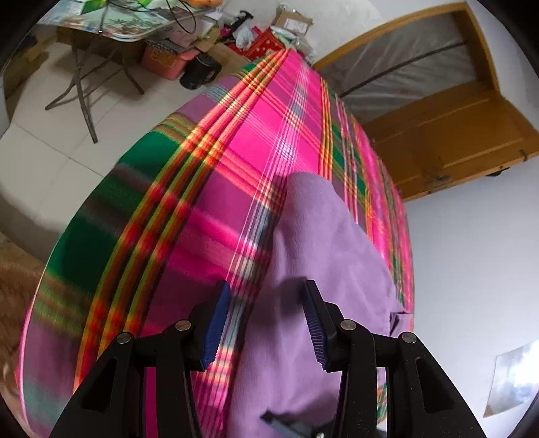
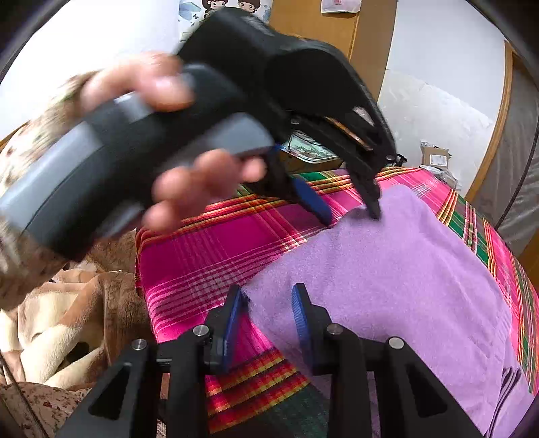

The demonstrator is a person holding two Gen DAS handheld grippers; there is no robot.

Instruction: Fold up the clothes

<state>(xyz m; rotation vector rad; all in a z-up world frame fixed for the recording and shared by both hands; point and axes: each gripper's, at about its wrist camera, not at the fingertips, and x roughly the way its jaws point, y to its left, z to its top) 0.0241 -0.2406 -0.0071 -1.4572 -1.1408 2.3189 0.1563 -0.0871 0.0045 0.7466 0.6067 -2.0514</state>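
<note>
A lilac fleece garment (image 2: 387, 269) lies spread flat on a bed covered by a pink, green and yellow plaid sheet (image 2: 219, 249).

In the right wrist view, the right tongs (image 2: 269, 303) stand spread, their blue ribbed pads on either side of the garment's near corner, with nothing pinched between them. Farther off, the left tongs (image 2: 350, 209) point down at the garment's far corner; their black tip and blue pad sit apart, straddling the fabric edge. A hand (image 2: 188, 175) in a patterned sleeve grips the grey handle of that tool, blurred.

In the left wrist view, the left tongs (image 1: 266, 323) show the same open gap, with the garment's edge (image 1: 320, 269) running up between the pads and the plaid sheet (image 1: 168, 219) beside it.

A beige and brown plush blanket (image 2: 67, 320) is heaped beside the bed. Beyond the bed stand a folding tabletop (image 1: 111, 23) with a printed cover, a pink bin (image 1: 161, 60) and cardboard boxes (image 1: 293, 20); the label on one box is too small to read. No brand or writing can be made out.
</note>
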